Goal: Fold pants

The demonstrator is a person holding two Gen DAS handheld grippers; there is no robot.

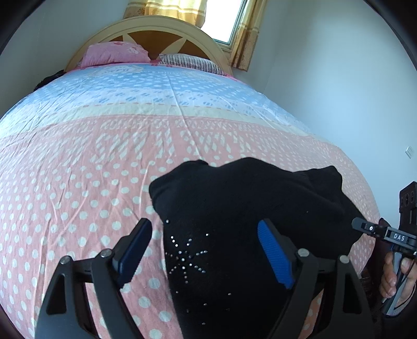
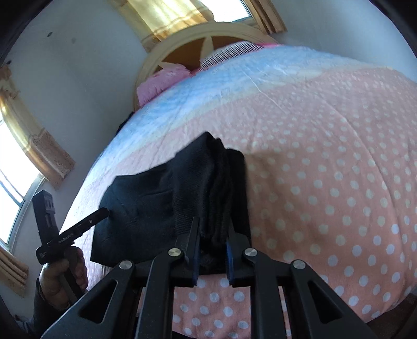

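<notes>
The black pants (image 1: 247, 208) lie bunched on the near part of the bed, with a rhinestone star pattern (image 1: 186, 256) facing up. My left gripper (image 1: 206, 232) is open just above them, one blue-padded finger on each side of the star. In the right wrist view the pants (image 2: 161, 203) are a folded dark heap. My right gripper (image 2: 212, 229) is shut on a thick ribbed edge of the pants and lifts it. The right gripper also shows at the right edge of the left wrist view (image 1: 365, 226).
The bed (image 1: 104, 161) has a pink polka-dot and blue patterned cover. A pink pillow (image 1: 114, 53) and a striped pillow (image 1: 187, 62) lie by the wooden headboard (image 1: 161, 28). White walls and curtained windows (image 1: 226, 23) surround it.
</notes>
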